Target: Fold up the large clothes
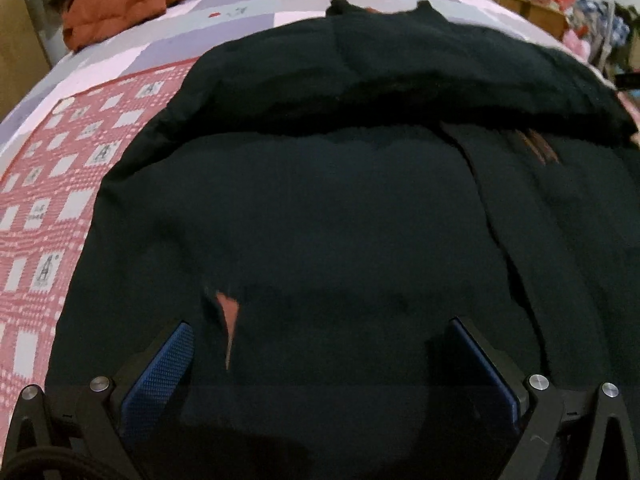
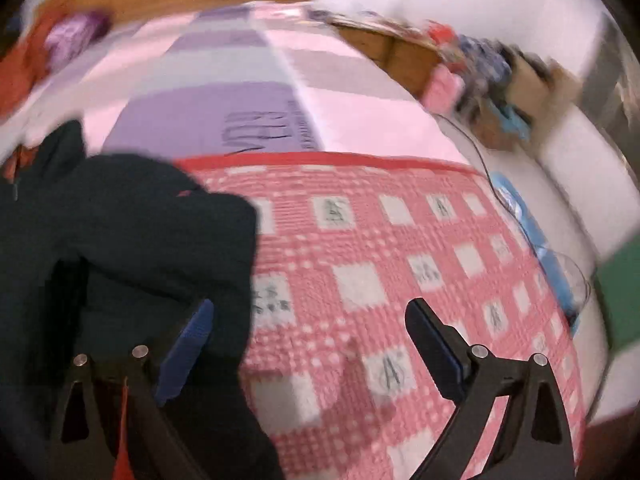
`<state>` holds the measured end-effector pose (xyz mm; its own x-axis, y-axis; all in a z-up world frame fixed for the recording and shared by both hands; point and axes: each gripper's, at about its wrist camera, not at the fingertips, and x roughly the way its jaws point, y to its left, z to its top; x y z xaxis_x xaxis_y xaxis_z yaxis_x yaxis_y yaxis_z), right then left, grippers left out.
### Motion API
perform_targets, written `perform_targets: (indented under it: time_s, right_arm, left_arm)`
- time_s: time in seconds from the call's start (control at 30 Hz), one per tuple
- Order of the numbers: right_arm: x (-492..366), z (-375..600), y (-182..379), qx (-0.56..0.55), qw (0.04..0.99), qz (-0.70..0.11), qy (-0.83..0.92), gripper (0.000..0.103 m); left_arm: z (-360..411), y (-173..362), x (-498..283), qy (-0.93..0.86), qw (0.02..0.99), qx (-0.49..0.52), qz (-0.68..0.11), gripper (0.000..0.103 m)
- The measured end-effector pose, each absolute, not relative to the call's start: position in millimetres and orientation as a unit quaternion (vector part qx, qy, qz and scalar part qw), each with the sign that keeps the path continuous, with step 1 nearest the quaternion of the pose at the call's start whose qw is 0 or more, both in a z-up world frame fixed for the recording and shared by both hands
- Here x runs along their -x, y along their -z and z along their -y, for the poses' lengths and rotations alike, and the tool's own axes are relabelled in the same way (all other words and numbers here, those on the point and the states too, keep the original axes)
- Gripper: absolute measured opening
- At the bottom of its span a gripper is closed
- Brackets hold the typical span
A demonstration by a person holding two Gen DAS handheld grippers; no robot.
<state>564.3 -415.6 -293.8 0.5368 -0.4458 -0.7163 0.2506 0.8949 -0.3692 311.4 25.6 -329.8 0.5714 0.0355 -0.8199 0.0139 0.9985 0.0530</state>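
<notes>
Mid-fold, I'd say — black garment [image 1: 320, 208] spread on bed [image 1: 36, 208]. Left gripper [image 1: 320, 344] and right gripper [image 2: 308, 332] both released, empty — next: grab hem.

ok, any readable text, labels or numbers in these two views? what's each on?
"A": large letter in white squares of the pink checked blanket, right wrist view; the small print around it is blurred.
Dark lettering on the purple patch of the bedsheet: too blurred to read.
Black garment: no text visible.

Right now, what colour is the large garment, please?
Black garment, clearest in the left wrist view.
</notes>
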Motion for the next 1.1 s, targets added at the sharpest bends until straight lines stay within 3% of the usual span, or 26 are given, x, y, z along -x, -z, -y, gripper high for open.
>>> perform_targets:
  time_s: [0.03,0.13,0.23,0.3,0.37,0.5,0.7,0.8,0.87,1.1]
  right_arm:
    - [-548.6,408.6,291.4,0.143,0.877,-0.415,0.198,0.096]
    - [-502.8,390.0,288.0,0.091,0.909,-0.399,0.085,0.096]
    - [-456.9,361.1,300.0,0.135,0.906,-0.4,-0.004,0.096]
    - [-438.1,373.6,325.2,0.157,0.882,-0.443,0.02,0.096]
    - [-422.2,403.0,332.0,0.112,0.874,-0.468,0.064,0.096]
    - [-348.6,425.7,307.2,0.087,0.886,-0.444,0.101,0.096]
    - [-227.1,298.4,298.2,0.151,0.885,-0.433,-0.08,0.096]
    - [-175.3,231.5,321.2,0.202,0.858,-0.449,-0.145,0.095]
    - [-157.2,228.5,334.1,0.214,0.856,-0.453,-0.129,0.095]
    - [-122.6,361.4,334.7,0.098,0.846,-0.512,0.112,0.096]
  left_arm:
    - [-25.9,330.8,-307.7,-0.01,0.885,-0.026,-0.465,0.103]
    - [-27.7,332.5,-298.3,-0.023,0.883,-0.014,-0.468,0.103]
    - [-26.1,338.0,-286.6,-0.035,0.878,-0.016,-0.477,0.103]
    - [-24.4,339.1,-278.3,-0.036,0.878,-0.022,-0.477,0.103]
    - [-27.0,340.0,-269.9,-0.037,0.876,-0.023,-0.48,0.103]
    - [-32.8,341.5,-254.3,-0.034,0.876,-0.017,-0.481,0.103]
    - [-22.3,333.3,-224.9,0.003,0.876,-0.01,-0.482,0.103]
    - [-28.9,336.6,-206.2,0.008,0.87,-0.024,-0.493,0.103]
    - [-46.7,338.6,-191.0,-0.001,0.866,-0.029,-0.499,0.103]
    - [-139.7,339.4,-133.7,-0.073,0.862,-0.005,-0.501,0.103]
